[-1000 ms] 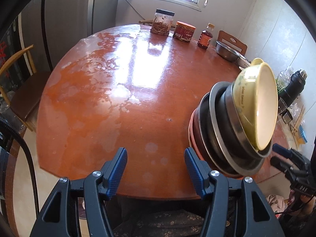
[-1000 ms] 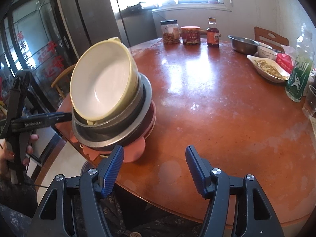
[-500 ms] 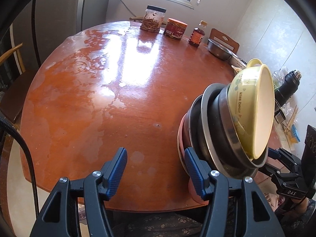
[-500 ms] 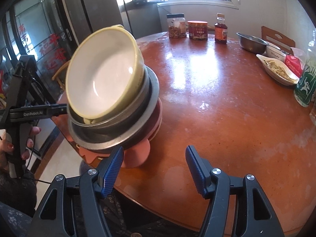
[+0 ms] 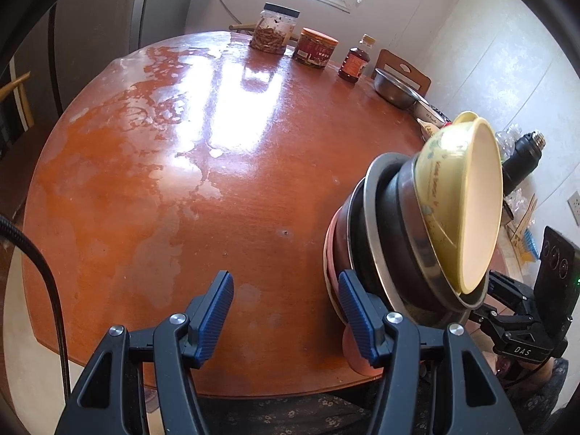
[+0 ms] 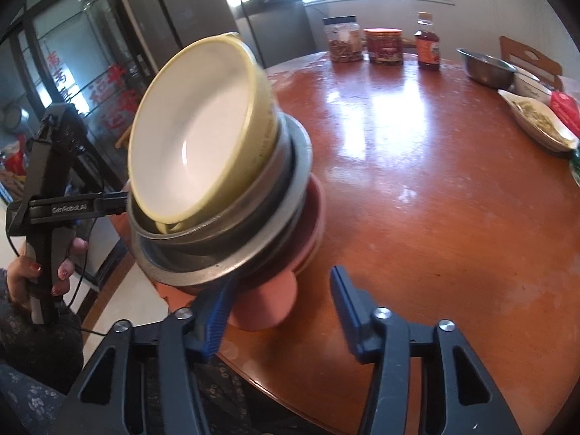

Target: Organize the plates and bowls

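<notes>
A stack stands on the round red-brown table (image 5: 188, 181) near its front edge: a yellow bowl (image 5: 460, 203) on top, steel bowls (image 5: 398, 239) under it, and a pink plate (image 5: 331, 268) at the bottom. The stack also shows in the right wrist view, with the yellow bowl (image 6: 195, 137), steel bowls (image 6: 253, 239) and pink plate (image 6: 311, 224). My left gripper (image 5: 286, 308) is open, its right finger next to the pink plate's left edge. My right gripper (image 6: 281, 308) is open, its left finger at the stack's near side.
At the table's far edge stand a jar (image 5: 275, 30), a red tin (image 5: 315, 49), a sauce bottle (image 5: 355, 61) and a steel bowl (image 5: 395, 88). A dish of food (image 6: 536, 119) lies at the right edge. A chair (image 5: 16, 98) stands at the left.
Both grippers have moved closer to the stack from either side. The stack now looks larger in both views. Both grippers stay open.
</notes>
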